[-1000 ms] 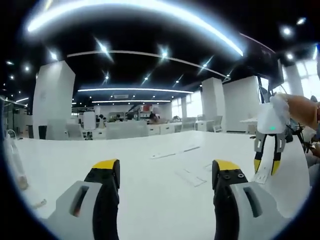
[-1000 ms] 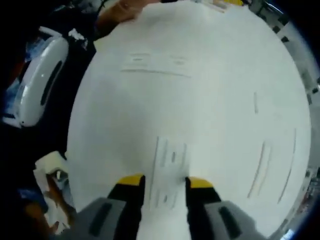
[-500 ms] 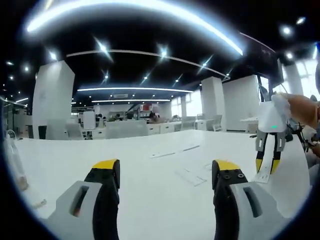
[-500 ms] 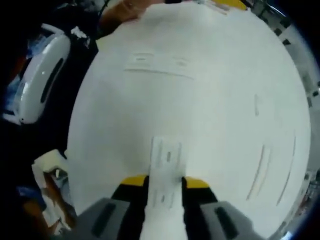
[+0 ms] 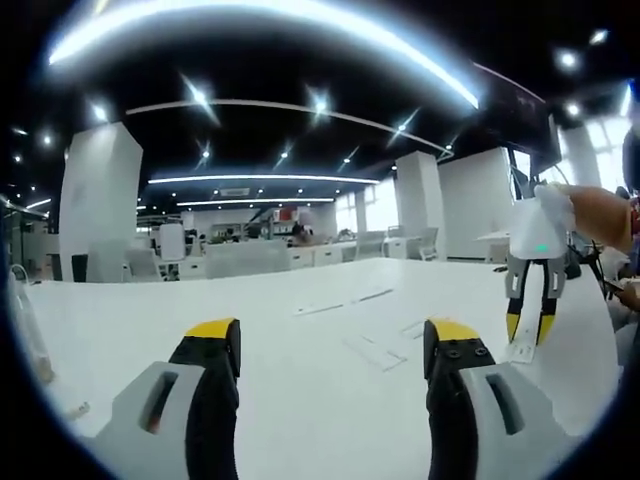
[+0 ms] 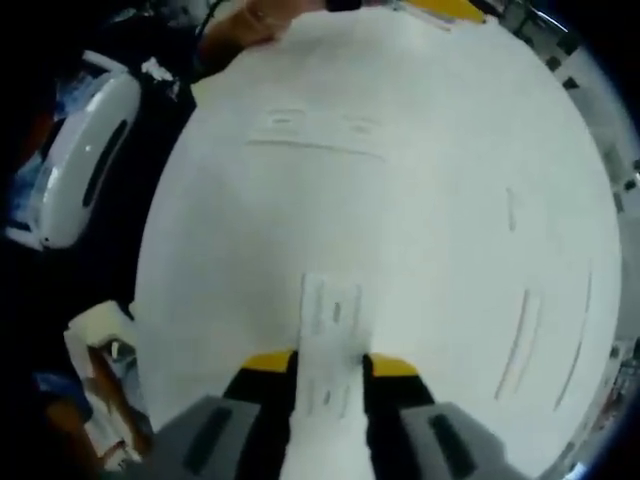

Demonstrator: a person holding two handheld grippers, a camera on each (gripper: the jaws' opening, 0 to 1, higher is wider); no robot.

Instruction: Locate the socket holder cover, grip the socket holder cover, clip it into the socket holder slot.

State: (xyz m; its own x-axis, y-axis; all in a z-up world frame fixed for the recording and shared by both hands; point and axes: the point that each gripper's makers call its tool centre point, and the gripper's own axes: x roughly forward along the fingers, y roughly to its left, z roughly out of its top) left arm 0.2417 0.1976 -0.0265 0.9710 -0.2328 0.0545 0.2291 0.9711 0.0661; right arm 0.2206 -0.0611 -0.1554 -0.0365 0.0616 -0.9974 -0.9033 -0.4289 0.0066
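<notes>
My right tongs (image 6: 327, 365) are closed on a flat white strip, the socket holder cover (image 6: 328, 350), which sticks out beyond their yellow tips over the white surface (image 6: 420, 200). My left tongs (image 5: 332, 335) hang wide open with nothing between them, low over the same surface. Locating and gripping look done. Clipping is left: similar thin white strips (image 6: 520, 340) lie farther right, and I cannot tell which is the socket holder slot.

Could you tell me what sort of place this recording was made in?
Probably a large open-plan office or lab: long ceiling light strips, rows of desks and chairs in the background, white pillars, and a broad white table in front.
</notes>
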